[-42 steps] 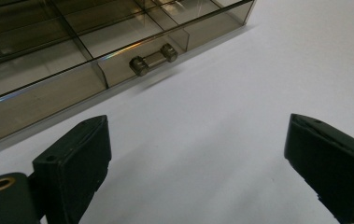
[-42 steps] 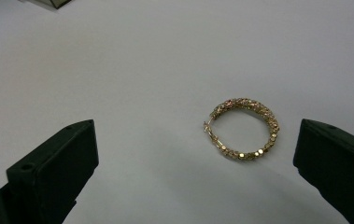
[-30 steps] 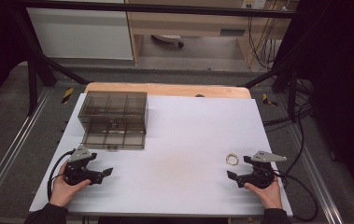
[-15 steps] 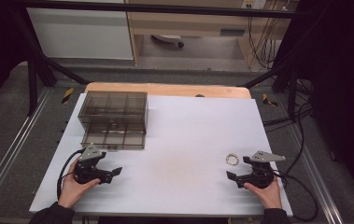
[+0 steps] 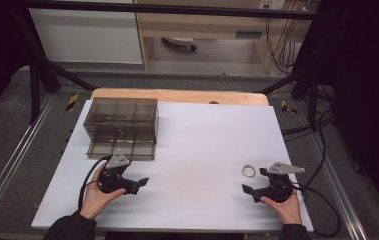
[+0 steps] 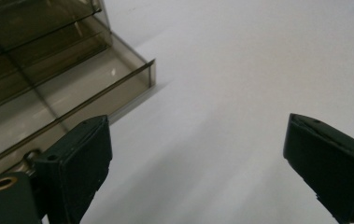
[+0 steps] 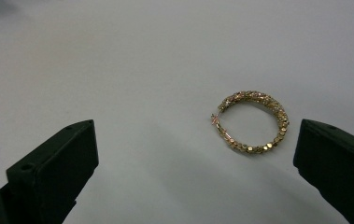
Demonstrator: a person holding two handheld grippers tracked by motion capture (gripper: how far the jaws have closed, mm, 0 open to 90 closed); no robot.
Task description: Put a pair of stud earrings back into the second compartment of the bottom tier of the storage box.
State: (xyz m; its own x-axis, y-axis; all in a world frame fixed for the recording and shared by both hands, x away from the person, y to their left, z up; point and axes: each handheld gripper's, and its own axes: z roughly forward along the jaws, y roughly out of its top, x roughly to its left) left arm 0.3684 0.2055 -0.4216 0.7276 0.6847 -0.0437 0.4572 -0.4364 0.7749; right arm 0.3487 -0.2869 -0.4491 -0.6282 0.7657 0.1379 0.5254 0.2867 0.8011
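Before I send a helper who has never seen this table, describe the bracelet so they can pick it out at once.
On the white table, look to the near right corner, just ahead of the right gripper. The bracelet lies flat there, apart from the open jaws. It is a small gold beaded ring, unlike the smoky clear compartment box far left.

tools: I hold 2, left tool (image 5: 136, 183) and right tool (image 5: 253, 182) | gold hoop earring (image 7: 251, 122): 1 | smoky drawer box (image 5: 122, 127): 1 | tabletop (image 5: 202, 140): 1
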